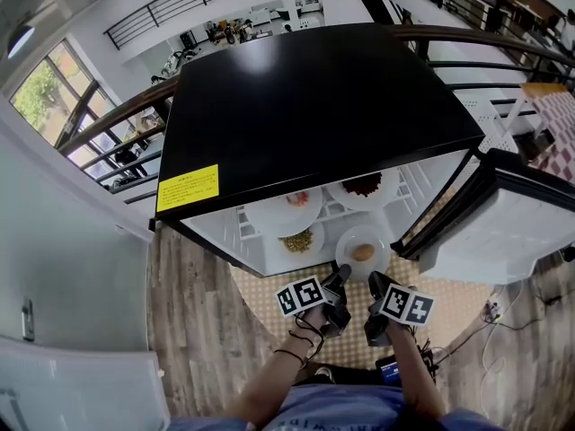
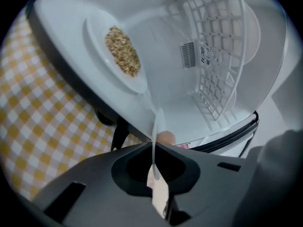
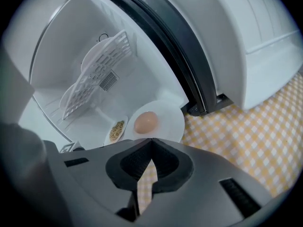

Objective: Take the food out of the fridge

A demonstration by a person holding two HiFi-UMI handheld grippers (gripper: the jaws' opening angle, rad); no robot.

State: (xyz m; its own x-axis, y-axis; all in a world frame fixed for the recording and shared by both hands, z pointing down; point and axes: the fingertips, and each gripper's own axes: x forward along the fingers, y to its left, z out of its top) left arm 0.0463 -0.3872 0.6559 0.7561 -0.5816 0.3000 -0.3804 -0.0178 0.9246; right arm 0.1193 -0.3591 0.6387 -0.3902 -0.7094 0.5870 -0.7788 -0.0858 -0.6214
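Pinching plate (image 1: 374, 238) rim with left tongs (image 2: 153, 145), lower centre, to slide egg (image 3: 146, 122) out. Holding right tongs (image 3: 151, 140) pressed together, empty.

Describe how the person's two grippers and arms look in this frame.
The left gripper and right gripper are dark grey moulded bodies with scooped, notched jaw faces. Each carries a white cube printed with black square markers. Thin dark bands circle the left wrist; the forearms are bare below a blue-grey top.
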